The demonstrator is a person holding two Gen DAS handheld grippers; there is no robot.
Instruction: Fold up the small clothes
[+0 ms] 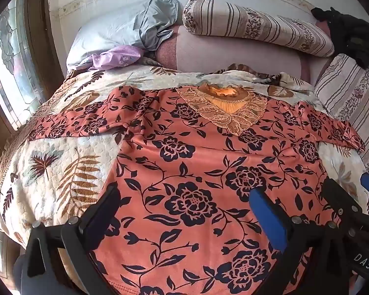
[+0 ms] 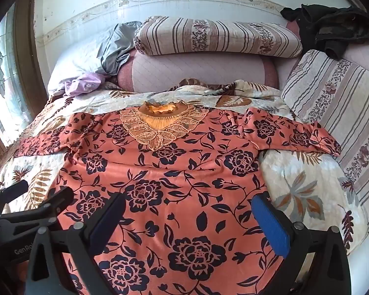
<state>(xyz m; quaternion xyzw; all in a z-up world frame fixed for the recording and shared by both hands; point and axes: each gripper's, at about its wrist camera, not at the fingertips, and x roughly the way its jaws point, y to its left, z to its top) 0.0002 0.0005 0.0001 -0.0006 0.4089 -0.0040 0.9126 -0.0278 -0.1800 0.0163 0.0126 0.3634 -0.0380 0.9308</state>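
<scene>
Floral blouse [image 1: 189,172], salmon-orange with dark navy roses and vines, lies spread flat and face up on a quilted bedspread [image 1: 61,167] printed with brown and grey leaves. Its lace-trimmed neckline [image 1: 223,108] points away from both grippers, toward the far pillows, and both sleeves are stretched out sideways.

The left gripper [image 1: 184,211] hangs tilted down over the lower part of the blouse with its jaws spread wide. Nothing sits between them except the fabric lying beneath, and the pads do not pinch it. One of its fingers [image 1: 268,218] shows a blue pad; the other finger is on the opposite side, near the blouse's left edge.

The right gripper [image 2: 192,223] is likewise angled down over the lower part of the garment, jaws fully apart and gripping nothing. Its blue-padded finger [image 2: 273,226] stands near the blouse's right side seam. In the right wrist view the left gripper's black fingers show just beside it, at the lower left.

Beyond the jaws, past the neckline, lie a striped floral bolster [image 2: 214,36], a pale grey pillow [image 2: 86,56], a lilac cloth [image 2: 84,84] and a dark garment [image 2: 332,29] in the far right corner. A striped cushion [image 2: 337,113] lies to the right of the right sleeve. A stained-glass window [image 1: 9,68] is on the left.
</scene>
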